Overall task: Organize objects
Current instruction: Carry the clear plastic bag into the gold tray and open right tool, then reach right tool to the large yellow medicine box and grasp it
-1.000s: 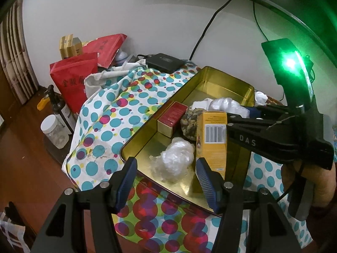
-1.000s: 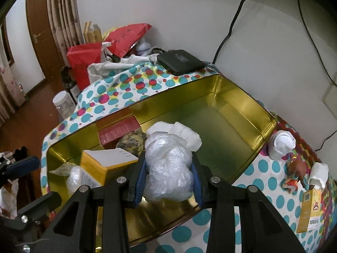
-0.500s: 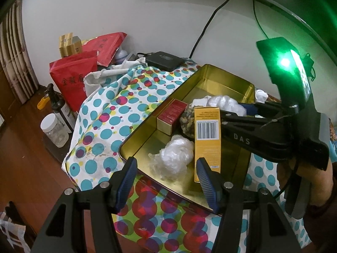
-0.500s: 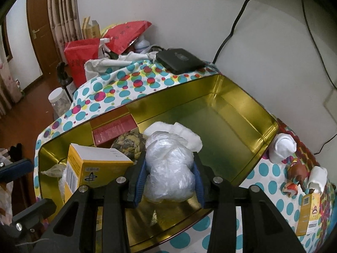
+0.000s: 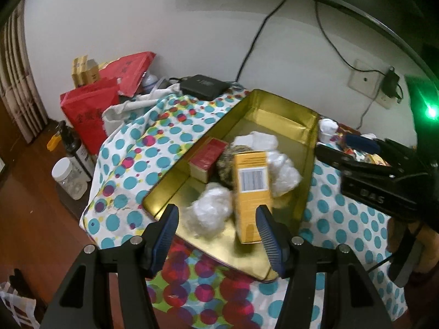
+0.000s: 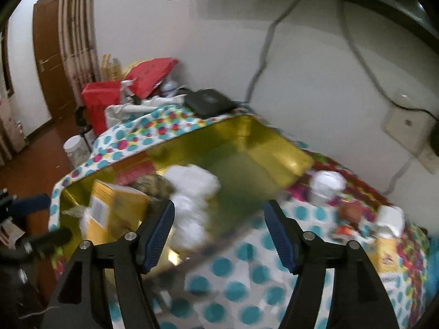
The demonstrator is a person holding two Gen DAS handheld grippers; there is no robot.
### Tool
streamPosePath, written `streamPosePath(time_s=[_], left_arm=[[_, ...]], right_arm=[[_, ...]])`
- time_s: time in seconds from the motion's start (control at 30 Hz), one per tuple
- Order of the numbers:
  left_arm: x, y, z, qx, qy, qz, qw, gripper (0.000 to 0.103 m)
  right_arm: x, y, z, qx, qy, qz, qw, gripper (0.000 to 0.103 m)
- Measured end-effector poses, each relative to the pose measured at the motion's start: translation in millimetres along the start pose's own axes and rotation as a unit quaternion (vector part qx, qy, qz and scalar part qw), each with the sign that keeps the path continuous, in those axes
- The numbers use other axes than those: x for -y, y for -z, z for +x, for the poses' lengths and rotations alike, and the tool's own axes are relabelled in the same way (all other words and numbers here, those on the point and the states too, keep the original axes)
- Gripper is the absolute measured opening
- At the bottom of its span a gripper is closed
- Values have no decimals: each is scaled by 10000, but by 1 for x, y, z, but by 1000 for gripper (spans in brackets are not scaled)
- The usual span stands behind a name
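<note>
In the gold tin (image 5: 285, 109), centre of the left wrist view: yellow box (image 5: 251, 189) lying flat, barcode up; red box (image 5: 208, 156) at its 10 o'clock; a dark mottled lump (image 5: 226, 163) between them, can't tell what it is; three white plastic bundles, one near (image 5: 211, 213) at 7 o'clock of the yellow box, one (image 5: 282, 172) at 3 o'clock, one (image 5: 262, 139) at 12; so six items binned by my count.

Left to do, judging by the right wrist view: on the dotted cloth (image 6: 236, 271) past the tin's far right corner sit two white bottles (image 6: 326, 186) (image 6: 389, 219), a brown figure (image 6: 349, 212) between them, a small yellow carton (image 6: 385, 249) nearest the camera; four still outside; roughly past halfway.

Left gripper (image 5: 216, 235): fingers spread, holding nothing, hovering at the tin's near edge.
Right gripper (image 6: 219, 235): fingers spread, empty, frame motion-blurred.
</note>
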State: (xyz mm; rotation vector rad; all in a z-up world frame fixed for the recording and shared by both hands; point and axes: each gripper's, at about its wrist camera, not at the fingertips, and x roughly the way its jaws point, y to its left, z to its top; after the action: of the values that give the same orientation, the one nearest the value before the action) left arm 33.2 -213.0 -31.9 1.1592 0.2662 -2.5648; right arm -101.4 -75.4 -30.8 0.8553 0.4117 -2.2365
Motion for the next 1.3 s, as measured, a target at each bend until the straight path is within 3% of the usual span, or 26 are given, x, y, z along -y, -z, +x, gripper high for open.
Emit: streamPosePath(time_s=[0.17,0.4,0.5,0.9,1.3], left_arm=[[31,-3,0,7,139,362,9992,60],[78,-6,3,-15,292,835,9961,60],[97,-6,4,-13,311,1048,9940,60],[151,-6,13,-138,442,1551,9868,60],[178,-7,29,-264,548,1754,9826,60]], right_arm=[[58,29,-14,-62,463,442,9979,66],[143,62,-24,-241,1276,1090,9855,68],[165,74,-24,-340,1384,1273,9816,70],[177,78,0,-514,1279,1339,9814,76],[182,79,18,-581,1263,1374,9807,76]])
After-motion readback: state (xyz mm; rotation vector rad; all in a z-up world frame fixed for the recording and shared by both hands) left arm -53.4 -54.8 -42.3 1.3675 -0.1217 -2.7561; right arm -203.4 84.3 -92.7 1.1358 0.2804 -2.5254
